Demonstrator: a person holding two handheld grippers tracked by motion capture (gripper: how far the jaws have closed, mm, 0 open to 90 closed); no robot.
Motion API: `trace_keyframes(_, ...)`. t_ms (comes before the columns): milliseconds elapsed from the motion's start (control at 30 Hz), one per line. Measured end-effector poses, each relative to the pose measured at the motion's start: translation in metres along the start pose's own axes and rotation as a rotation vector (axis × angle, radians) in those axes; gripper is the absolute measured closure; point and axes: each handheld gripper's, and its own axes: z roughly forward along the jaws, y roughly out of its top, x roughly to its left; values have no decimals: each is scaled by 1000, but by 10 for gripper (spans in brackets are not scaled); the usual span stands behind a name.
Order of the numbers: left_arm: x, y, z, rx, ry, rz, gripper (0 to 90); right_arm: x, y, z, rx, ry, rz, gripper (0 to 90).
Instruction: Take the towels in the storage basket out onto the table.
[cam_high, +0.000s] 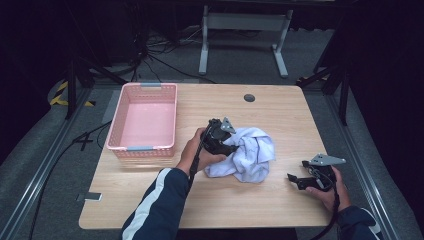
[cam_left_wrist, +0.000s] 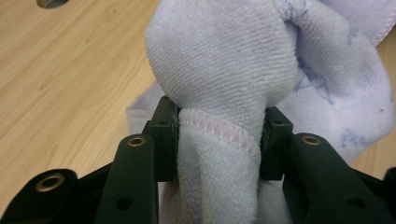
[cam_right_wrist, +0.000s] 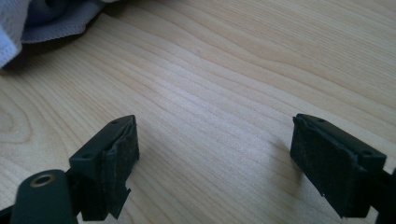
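A crumpled white towel (cam_high: 250, 152) lies in a heap at the middle of the wooden table (cam_high: 225, 200). My left gripper (cam_high: 232, 145) reaches into its left side, low over the table. In the left gripper view a thick fold of the towel (cam_left_wrist: 224, 70), with a pink stitched hem, stands between the two black jaws, and both pads (cam_left_wrist: 170, 140) press against it, so the left gripper (cam_left_wrist: 219, 135) is shut on that fold. My right gripper (cam_high: 295, 179) rests near the table's right front, jaws wide open over bare wood (cam_right_wrist: 215, 154). A towel corner (cam_right_wrist: 28, 23) shows beyond it.
An empty pink plastic basket (cam_high: 117, 120) stands at the table's back left. A round cable hole (cam_high: 249, 97) sits near the far edge. Dark floor, cables and a grey stand frame (cam_high: 240, 30) lie beyond the table.
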Motion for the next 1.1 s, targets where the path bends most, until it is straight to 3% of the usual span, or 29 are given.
trace_keyframes(133,-2,-7,8,24,-12,1,582,0,0,0,0,0,0,156)
trace_keyframes(233,-6,-12,15,52,5,5,527,0,0,0,0,0,0,156)
trace_keyframes(367,-12,-13,11,22,15,10,365,0,1,0,5,8,-10,184)
trace_keyframes(433,-15,-11,6,8,32,22,273,1,3,-2,13,26,-15,247)
trace_keyframes(500,-17,-10,-2,-34,37,31,227,3,5,-3,8,47,-21,261)
trace_keyframes(633,-17,-11,-23,-102,46,33,199,8,17,-14,-65,99,-13,281)
trace_keyframes(767,-24,-19,-39,-116,56,55,210,23,37,-31,-158,155,-30,272)
trace_keyframes(800,-28,-24,-42,-114,61,63,210,23,37,-31,-158,155,-30,272)
trace_keyframes(967,-45,-51,-43,-59,85,108,219,48,66,-46,-239,227,-78,248)
trace_keyframes(1033,-51,-63,-38,-46,70,92,218,60,78,-44,-233,255,-102,231)
trace_keyframes(1067,-52,-67,-35,-36,60,88,219,68,85,-36,-197,225,-122,229)
trace_keyframes(1100,-54,-72,-30,-18,56,87,219,68,85,-36,-197,225,-122,229)
